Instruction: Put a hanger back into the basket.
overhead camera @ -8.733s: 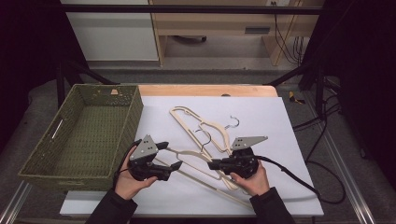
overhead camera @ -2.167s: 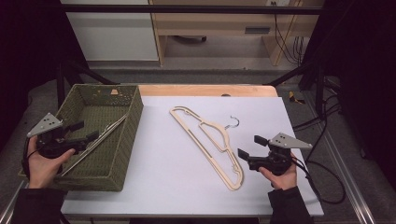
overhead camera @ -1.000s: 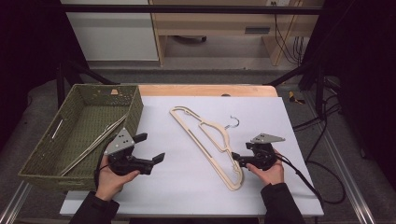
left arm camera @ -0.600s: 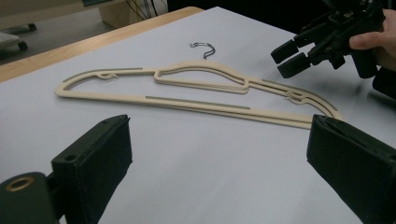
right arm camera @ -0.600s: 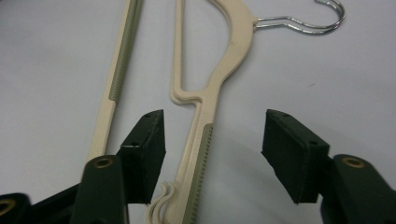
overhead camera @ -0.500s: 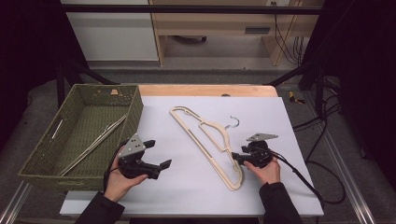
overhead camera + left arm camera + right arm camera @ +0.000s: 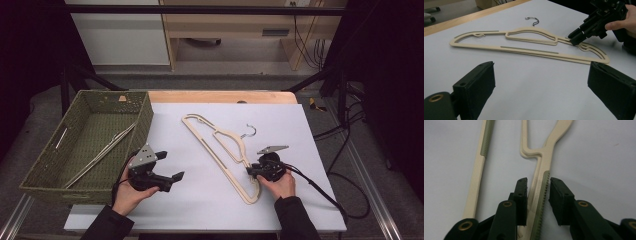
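A cream hanger (image 7: 220, 142) with a metal hook (image 7: 248, 131) lies flat on the white table top (image 7: 280, 125). My right gripper (image 7: 250, 171) is at its near end, jaws pressed on either side of the arm with the green ribbed strip (image 7: 541, 195), so it is shut on the hanger (image 7: 541, 185). The left gripper view shows that gripper (image 7: 574, 40) pinching the hanger (image 7: 529, 50). My left gripper (image 7: 170, 166) hovers over bare table left of the hanger. It is wide open (image 7: 541, 67) with nothing between its jaws.
A green woven basket (image 7: 145, 117) stands at the table's left and holds another hanger (image 7: 100, 152) lying aslant. A wooden strip (image 7: 220, 96) runs along the table's far edge. The right gripper's cable (image 7: 320, 190) trails off to the right.
My left gripper has come away from the basket, where the other hanger now lies, and moved right over the table. My right gripper has shifted left onto the hanger's near arm.
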